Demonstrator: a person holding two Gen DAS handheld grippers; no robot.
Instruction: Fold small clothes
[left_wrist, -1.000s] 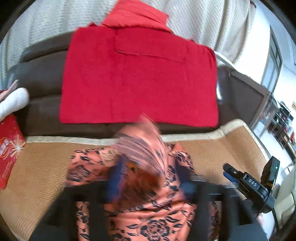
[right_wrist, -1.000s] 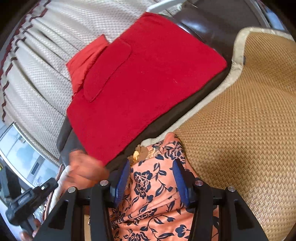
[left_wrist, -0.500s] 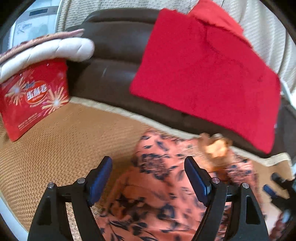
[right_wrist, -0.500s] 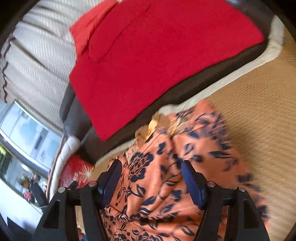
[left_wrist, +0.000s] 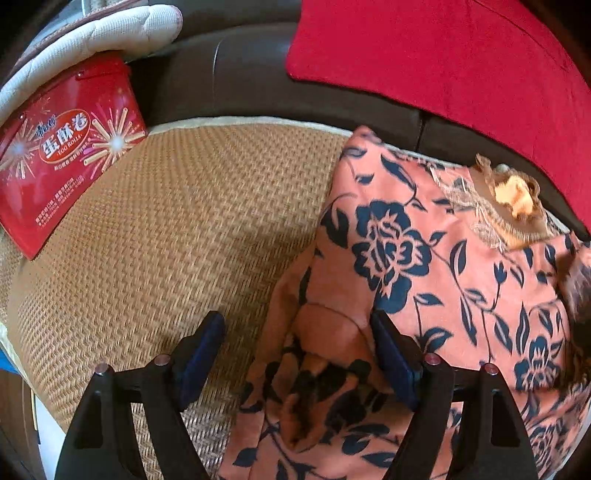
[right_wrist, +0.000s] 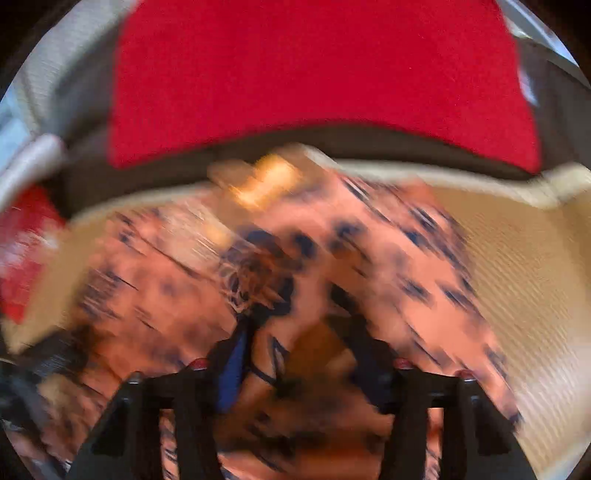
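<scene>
Orange floral garment (left_wrist: 424, 258), thin, limp and likely to slide, lies on the woven mat (left_wrist: 184, 221) near the sofa; left gripper (left_wrist: 299, 354) gapes over its left edge, the best hold, while right gripper (right_wrist: 295, 354) closes around a fold, contact unclear through blur.

Garment (left_wrist: 424, 258): soft matt printed cloth, lace trim. Mat (left_wrist: 177, 229): coarse woven straw. Sofa (left_wrist: 251, 74): smooth, slightly glossy leather. Box (left_wrist: 62, 147): glossy printed card.

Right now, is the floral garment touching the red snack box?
Apart. The left wrist view shows bare woven mat between the floral garment and the red snack box.
</scene>
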